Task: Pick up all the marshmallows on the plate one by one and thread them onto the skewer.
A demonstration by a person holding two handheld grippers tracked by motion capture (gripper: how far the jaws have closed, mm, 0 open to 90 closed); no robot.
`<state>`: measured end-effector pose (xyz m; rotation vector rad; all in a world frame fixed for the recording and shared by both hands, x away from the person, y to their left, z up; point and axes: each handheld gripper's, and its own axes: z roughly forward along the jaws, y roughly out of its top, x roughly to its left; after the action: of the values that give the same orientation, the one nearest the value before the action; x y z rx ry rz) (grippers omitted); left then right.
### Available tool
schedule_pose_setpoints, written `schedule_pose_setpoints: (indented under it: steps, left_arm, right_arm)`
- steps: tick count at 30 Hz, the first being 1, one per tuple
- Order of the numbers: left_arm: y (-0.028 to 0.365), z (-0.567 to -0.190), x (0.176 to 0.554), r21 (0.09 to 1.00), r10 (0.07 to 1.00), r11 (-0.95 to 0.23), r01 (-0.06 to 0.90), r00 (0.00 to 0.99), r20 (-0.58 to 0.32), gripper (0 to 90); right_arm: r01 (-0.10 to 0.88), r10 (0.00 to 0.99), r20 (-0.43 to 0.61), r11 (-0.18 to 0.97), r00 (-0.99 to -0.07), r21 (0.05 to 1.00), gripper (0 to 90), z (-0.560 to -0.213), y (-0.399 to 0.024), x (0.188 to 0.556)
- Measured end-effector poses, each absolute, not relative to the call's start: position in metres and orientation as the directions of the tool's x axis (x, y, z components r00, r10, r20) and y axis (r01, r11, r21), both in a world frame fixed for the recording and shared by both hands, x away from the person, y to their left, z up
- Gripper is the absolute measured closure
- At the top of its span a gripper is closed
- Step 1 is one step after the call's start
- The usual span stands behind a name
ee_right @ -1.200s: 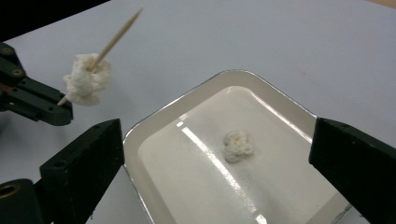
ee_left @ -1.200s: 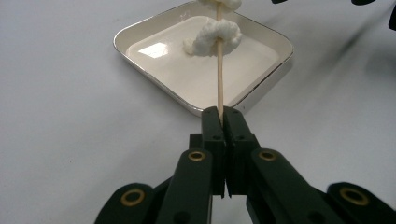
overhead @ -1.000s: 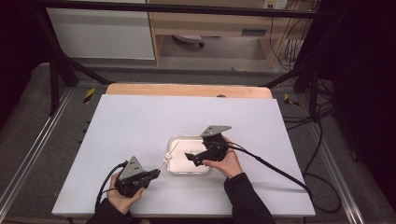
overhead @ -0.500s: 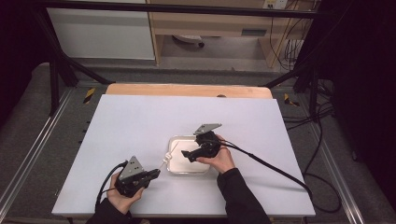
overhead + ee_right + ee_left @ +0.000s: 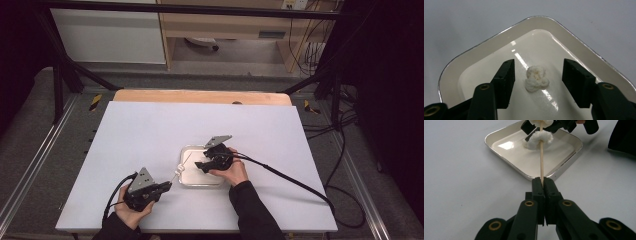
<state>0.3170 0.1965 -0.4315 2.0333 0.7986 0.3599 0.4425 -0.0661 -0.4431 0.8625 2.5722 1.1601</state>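
Note:
A shallow cream tray (image 5: 200,186) sits near the middle of the white table. My left gripper (image 5: 167,186) rests at the tray's near-left corner, shut on the end of a thin wooden skewer (image 5: 541,162) that reaches out over the tray (image 5: 524,160). A white fluffy piece (image 5: 537,140) sits on the skewer, apparently threaded. My right gripper (image 5: 200,165) points down into the tray (image 5: 499,42). Its jaws have just been closing, and a second white piece (image 5: 536,78) lies on the tray floor between them with a gap on each side.
A wooden strip (image 5: 200,96) runs along the table's far edge. A black cable (image 5: 290,180) trails from the right gripper to the table's right edge. Metal frame rails flank the table, and shelving stands beyond it.
The right gripper has shifted left and sunk lower into the tray, and its jaws have narrowed. The left gripper and skewer have stayed put.

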Motion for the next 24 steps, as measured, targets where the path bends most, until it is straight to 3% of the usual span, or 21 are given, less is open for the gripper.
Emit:
schedule_pose_setpoints:
  steps: [15,24]
  left_arm:
    - [0.1963,-0.4313,0.3169,0.828,0.659,-0.395,0.398,0.751,-0.047,88.5]
    - [0.1964,-0.4310,0.3167,0.829,0.658,-0.394,0.396,0.752,-0.046,88.5]
  right_arm:
    - [0.400,0.567,0.022,0.552,-0.824,0.731,65.9,-0.4496,-0.0646,0.4411]
    - [0.418,0.584,0.040,0.531,-0.811,0.737,69.8,-0.4487,-0.0649,0.4408]
